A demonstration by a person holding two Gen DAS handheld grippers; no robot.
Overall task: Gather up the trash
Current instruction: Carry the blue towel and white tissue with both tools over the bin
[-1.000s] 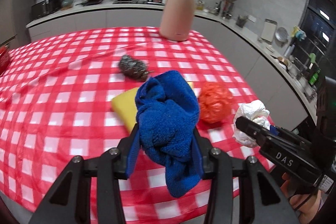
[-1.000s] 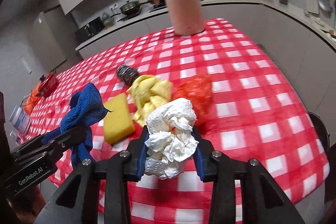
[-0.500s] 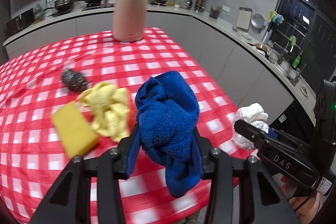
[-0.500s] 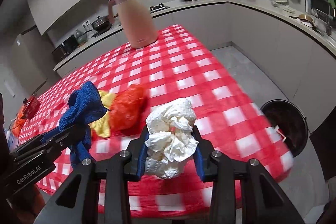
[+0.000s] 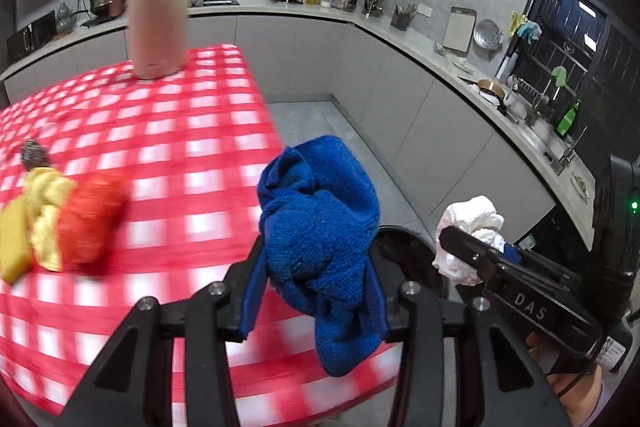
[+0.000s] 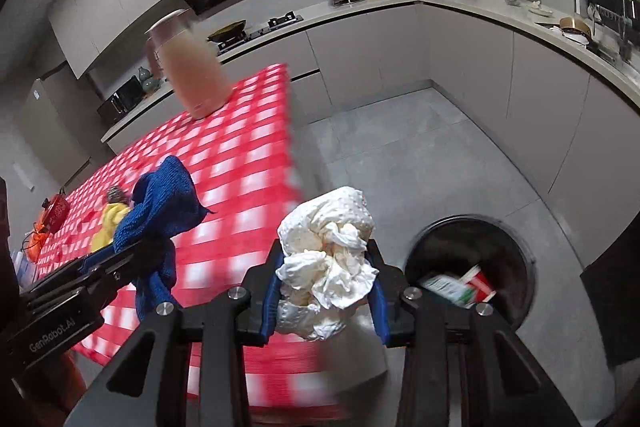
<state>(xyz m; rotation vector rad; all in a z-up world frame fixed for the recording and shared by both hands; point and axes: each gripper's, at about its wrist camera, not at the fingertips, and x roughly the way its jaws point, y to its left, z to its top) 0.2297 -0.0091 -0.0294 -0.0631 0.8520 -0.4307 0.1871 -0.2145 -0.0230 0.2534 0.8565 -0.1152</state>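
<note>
Left wrist view: the table [image 5: 168, 131] is smeared by blur, so its checks and the things on it are soft. At the left edge a sponge [image 5: 14, 247] is cut off by the frame, with a yellow cloth [image 5: 42, 203], an orange bag [image 5: 90, 219] and a dark scrubber [image 5: 34, 153] beside it. The bin [image 5: 404, 251] on the floor is mostly hidden behind the blue cloth [image 5: 320, 227]; only a dark arc shows. The left gripper [image 5: 316, 287] is pinched on the blue cloth, which bulges above the pads and hangs below them, past the table's edge. To the right, the right gripper [image 5: 460, 251] pinches the paper wad [image 5: 470, 227].

Right wrist view: the jug [image 6: 192, 67] and table are blurred. The right gripper [image 6: 326, 291] clamps the paper wad [image 6: 328, 255], held over the floor just left of the bin [image 6: 472, 259], whose mouth its right finger partly covers; a carton [image 6: 460, 287] lies inside. At left the left gripper [image 6: 132, 259] grips the blue cloth [image 6: 160, 211] above the table [image 6: 240, 163].
</note>
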